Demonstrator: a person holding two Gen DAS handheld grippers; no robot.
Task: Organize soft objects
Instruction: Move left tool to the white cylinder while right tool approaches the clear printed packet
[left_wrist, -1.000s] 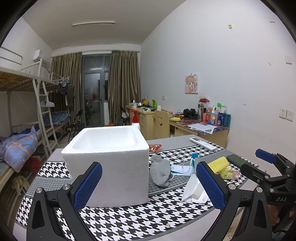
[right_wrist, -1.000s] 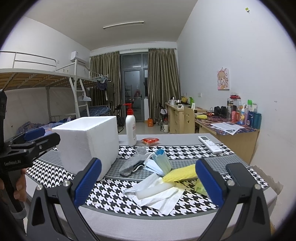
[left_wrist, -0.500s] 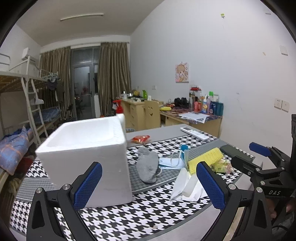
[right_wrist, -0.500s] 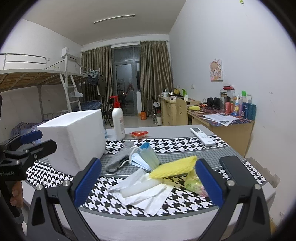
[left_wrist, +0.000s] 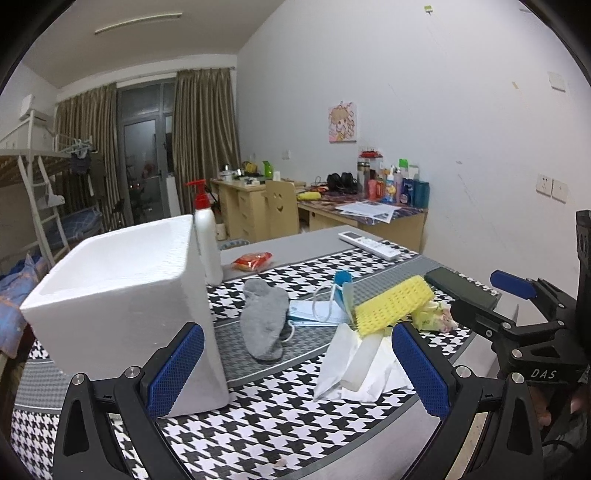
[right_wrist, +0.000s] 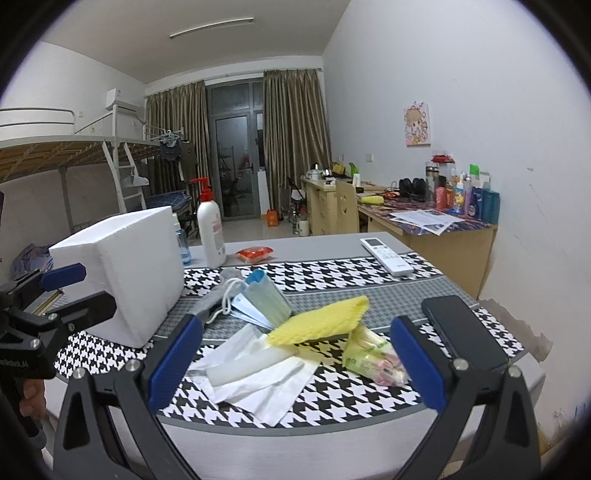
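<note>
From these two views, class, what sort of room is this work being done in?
Most likely a student dormitory room. A metal bunk bed with a ladder stands at the left, wooden desks crowded with bottles and papers line the right wall, and curtains flank a balcony door at the back.

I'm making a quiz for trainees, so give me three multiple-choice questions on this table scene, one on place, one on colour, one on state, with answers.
1. Where is the sock?
A. inside the box
B. on the mat, right of the box
C. on the phone

2. What colour is the sponge?
A. yellow
B. green
C. pink

3. How are the right tongs?
A. shut on the tissue
B. shut on the sponge
C. open, holding nothing

Answers:
1 B, the sock lies on the mat beside the box.
2 A, the sponge is plainly yellow.
3 C, the jaws stand wide apart above the tissue.
</note>
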